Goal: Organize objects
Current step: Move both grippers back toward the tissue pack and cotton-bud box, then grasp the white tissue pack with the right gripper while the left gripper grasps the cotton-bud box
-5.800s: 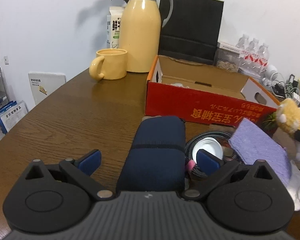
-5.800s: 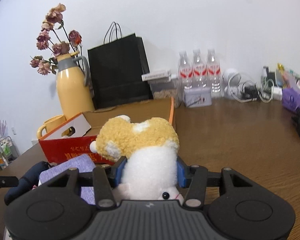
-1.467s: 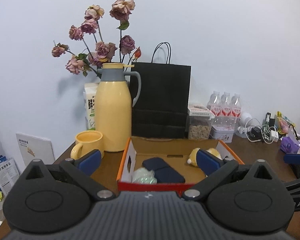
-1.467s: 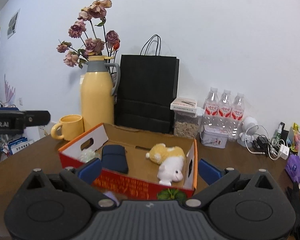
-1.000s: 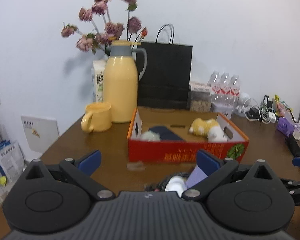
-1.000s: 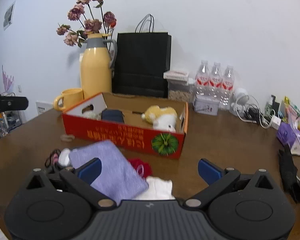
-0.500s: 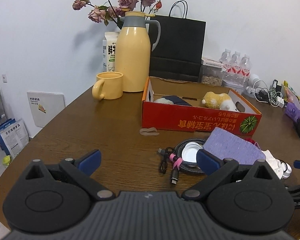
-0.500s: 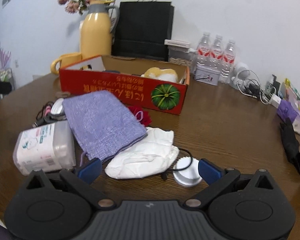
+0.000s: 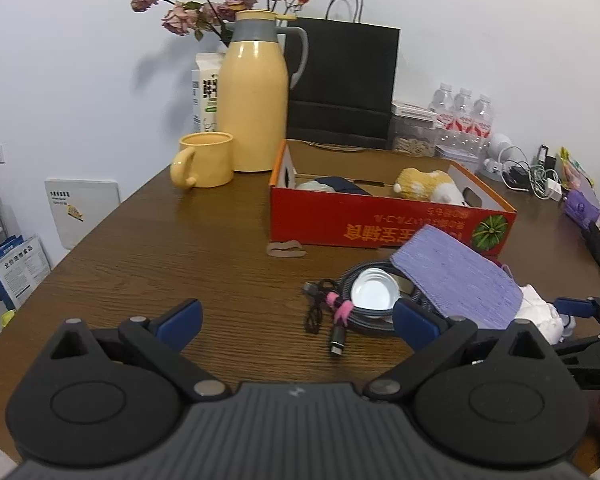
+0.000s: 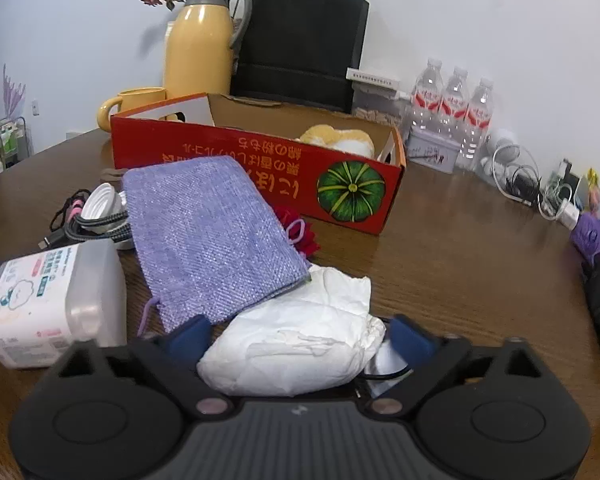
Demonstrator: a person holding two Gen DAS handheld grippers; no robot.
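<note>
Now that the plush toy (image 9: 428, 186) and the dark pouch (image 9: 346, 185) lie inside the red box (image 9: 380, 228), both grippers have come back down to the pile left on the table (image 9: 180, 248). The right gripper (image 10: 300, 334) has dropped low over the crumpled white cloth (image 10: 300, 356), which lies between its blue pads; its jaws have just been closing in from full spread, though the pads do not yet look pressed into the cloth, so it is not gripped. The left gripper (image 9: 296, 318) hangs spread and empty just short of the coiled cable (image 9: 364, 304) with the white lid (image 9: 375, 291) resting in its ring. A second ago the box filled the middle of both views; now the loose things do. The purple cloth bag (image 10: 208, 236) lies partly over the white cloth, and a plastic wipes box (image 10: 48, 300) sits to its left. By the look of it, the white cloth is the next thing to go, with the cable likely the left gripper's pick.
</note>
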